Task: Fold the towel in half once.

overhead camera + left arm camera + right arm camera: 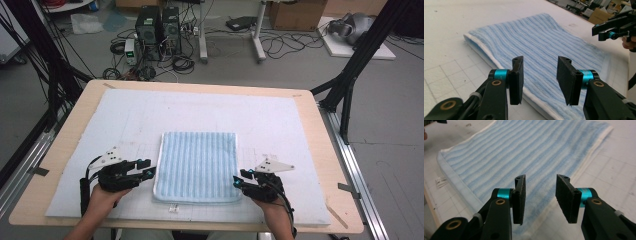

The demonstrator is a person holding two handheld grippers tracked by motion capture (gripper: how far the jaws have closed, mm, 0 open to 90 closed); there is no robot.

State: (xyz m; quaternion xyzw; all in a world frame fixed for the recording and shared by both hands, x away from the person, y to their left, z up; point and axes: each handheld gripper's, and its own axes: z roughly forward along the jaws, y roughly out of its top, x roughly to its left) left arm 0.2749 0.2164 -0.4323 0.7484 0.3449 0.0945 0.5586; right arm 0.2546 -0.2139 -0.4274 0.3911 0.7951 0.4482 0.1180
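A light blue striped towel lies folded flat on the white mat, with its white hem toward the near edge. My left gripper rests at the towel's near left corner and is open. In the left gripper view its pads stand apart over the towel's edge with nothing pinched. At the near right corner sits my right gripper, open as well. The right gripper view has the gripper above the towel's hem, its jaws apart. The right gripper is also seen far across the towel in the left gripper view.
The mat covers a wooden table. A small white label lies just off the towel's near edge. Beyond the table, computer towers, cables and a cardboard box sit on the floor. Black frame legs stand at both sides.
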